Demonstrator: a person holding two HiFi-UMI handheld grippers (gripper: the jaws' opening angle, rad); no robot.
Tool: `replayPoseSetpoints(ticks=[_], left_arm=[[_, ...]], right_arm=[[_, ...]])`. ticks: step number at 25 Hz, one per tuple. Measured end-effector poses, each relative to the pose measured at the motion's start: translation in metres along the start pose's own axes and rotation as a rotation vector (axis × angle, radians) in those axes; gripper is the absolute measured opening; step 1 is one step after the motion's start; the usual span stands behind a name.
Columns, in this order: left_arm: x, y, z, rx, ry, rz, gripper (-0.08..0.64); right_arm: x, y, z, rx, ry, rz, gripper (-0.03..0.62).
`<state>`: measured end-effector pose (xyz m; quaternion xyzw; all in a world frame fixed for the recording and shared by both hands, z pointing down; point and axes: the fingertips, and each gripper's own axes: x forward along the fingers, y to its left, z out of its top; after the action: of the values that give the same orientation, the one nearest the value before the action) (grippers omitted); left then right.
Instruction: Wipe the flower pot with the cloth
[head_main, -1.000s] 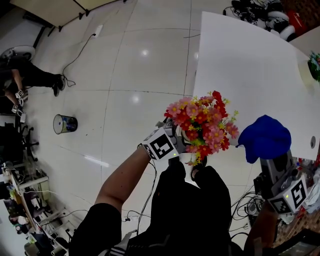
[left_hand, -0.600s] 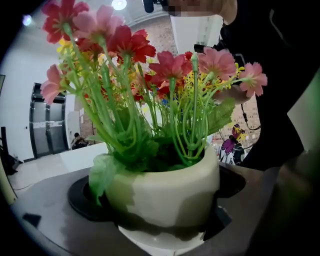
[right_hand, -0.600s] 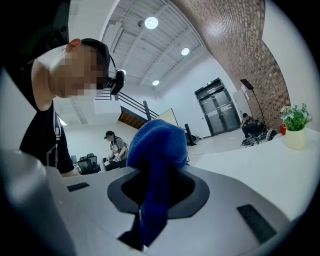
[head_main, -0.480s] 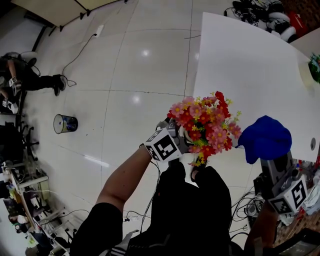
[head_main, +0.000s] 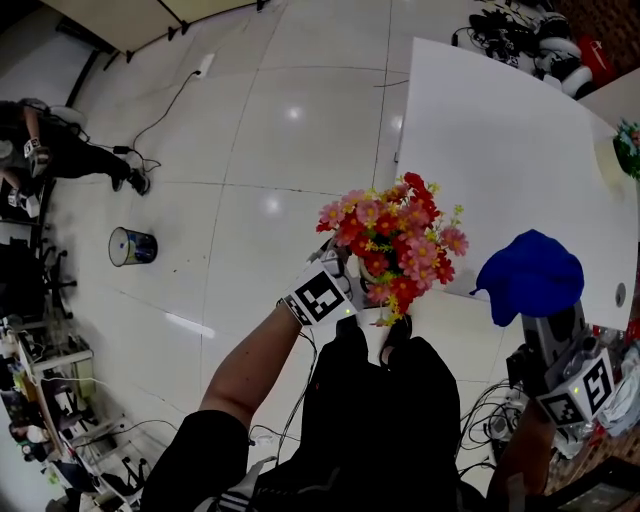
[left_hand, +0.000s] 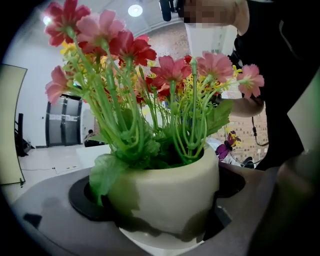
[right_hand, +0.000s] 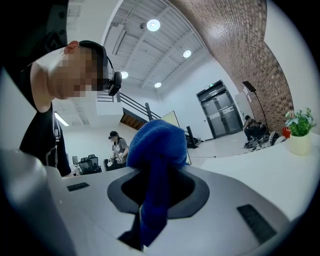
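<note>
A cream flower pot (left_hand: 165, 192) full of red and pink flowers (head_main: 390, 240) is held up in the air, clamped between the jaws of my left gripper (head_main: 345, 290), left of the white table (head_main: 500, 140). In the left gripper view the pot fills the space between both jaws. My right gripper (head_main: 548, 330) is shut on a blue cloth (head_main: 530, 275), which bunches up above its jaws at the table's near edge. The cloth (right_hand: 157, 170) hangs down between the jaws in the right gripper view. Pot and cloth are apart.
A second small potted plant (right_hand: 300, 132) stands far off on the white table. A round bin (head_main: 131, 246) sits on the tiled floor at left. Another person (head_main: 60, 155) is at the far left. Cables (head_main: 480, 415) lie on the floor below.
My left gripper has carried the pot and flowers slightly left and away from me. The right gripper with the cloth has barely moved.
</note>
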<state>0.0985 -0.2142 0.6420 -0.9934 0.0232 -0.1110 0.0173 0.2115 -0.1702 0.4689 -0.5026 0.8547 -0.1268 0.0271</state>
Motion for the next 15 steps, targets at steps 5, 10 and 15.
replayPoseSetpoints(ticks=[5, 10, 15], left_arm=[[-0.026, 0.021, 0.075, -0.096, -0.047, 0.083, 0.584], [-0.048, 0.035, 0.168, -0.030, 0.022, 0.092, 0.584], [-0.085, 0.042, 0.277, 0.032, -0.024, 0.102, 0.584]], right_arm=[[0.009, 0.022, 0.038, 0.021, -0.040, 0.023, 0.066], [0.004, 0.037, 0.092, -0.028, -0.087, 0.037, 0.066], [0.008, 0.070, 0.168, -0.063, -0.146, 0.066, 0.066]])
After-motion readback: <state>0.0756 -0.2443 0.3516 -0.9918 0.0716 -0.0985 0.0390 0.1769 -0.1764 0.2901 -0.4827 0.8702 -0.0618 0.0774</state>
